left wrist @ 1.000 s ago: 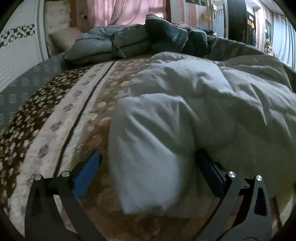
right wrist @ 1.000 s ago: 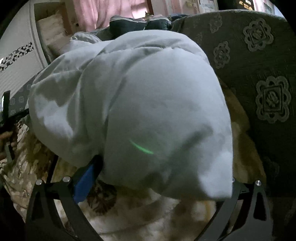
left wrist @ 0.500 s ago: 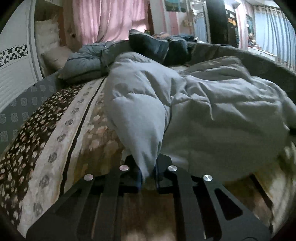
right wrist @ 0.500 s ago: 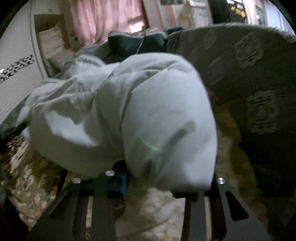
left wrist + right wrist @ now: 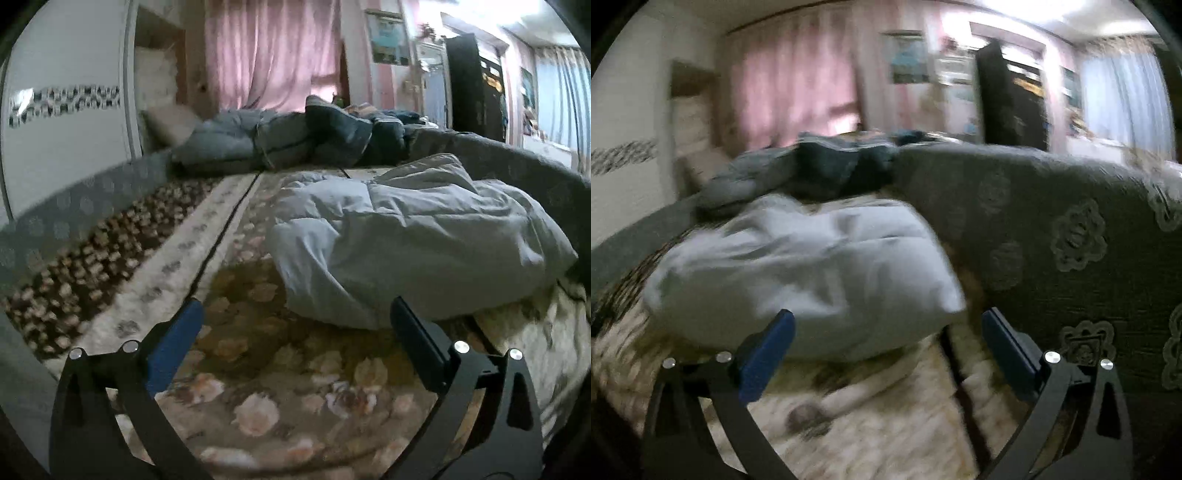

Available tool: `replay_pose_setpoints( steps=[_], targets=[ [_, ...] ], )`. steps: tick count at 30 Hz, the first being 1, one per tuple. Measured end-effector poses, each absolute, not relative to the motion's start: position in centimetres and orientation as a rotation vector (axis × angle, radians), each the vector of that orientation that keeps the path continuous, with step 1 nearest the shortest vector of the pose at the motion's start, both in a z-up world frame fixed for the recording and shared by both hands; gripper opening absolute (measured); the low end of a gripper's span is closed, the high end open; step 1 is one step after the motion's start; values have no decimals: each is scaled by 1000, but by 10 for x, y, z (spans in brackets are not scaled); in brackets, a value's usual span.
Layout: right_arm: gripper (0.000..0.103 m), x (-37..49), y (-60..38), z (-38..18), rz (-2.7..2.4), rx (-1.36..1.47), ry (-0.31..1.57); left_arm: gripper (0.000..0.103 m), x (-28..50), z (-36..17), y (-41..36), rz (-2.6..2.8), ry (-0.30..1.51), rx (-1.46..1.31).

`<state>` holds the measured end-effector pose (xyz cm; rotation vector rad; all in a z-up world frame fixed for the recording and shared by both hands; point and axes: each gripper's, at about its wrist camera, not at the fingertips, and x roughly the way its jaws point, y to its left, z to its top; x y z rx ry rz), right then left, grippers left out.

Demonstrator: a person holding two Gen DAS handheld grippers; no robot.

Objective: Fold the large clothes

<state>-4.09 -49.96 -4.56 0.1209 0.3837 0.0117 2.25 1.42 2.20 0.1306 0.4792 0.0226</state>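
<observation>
Left tongs: jaws opening, spread wide, nothing between the pads; only the floral bedspread lies under them. Right tongs: jaws opening too, released; the near edge of the garment sits just beyond and between the fingertips, not pressed by either pad. The task's thing, a pale puffy padded jacket, lies bunched on the bed at 1 o'clock in the left view, and at 11 to 12 o'clock, close in, in the right view (blurred). Judgement: light for its bulk, soft, compressible, probably slick-shelled; folds will spring back and slide unless pressed flat. Best hold looks to be a thin hem or a sleeve end, not the thick quilted body, which overfills the jaws. Dark patterned sofa back at 2 o'clock beside the jacket. Further off at 12 o'clock, a heap of grey-blue bedding; behind it, pink curtains.
</observation>
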Motion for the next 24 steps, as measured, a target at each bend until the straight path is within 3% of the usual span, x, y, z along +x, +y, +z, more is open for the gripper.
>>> replay_pose_setpoints(
  steps=[11,24],
  targets=[
    [101,-50,-445,-50,185,-58,409,100,-5,39,51,168,593,5],
    [101,-38,-467,-52,225,94,410,100,-15,56,25,154,583,67]
  ],
)
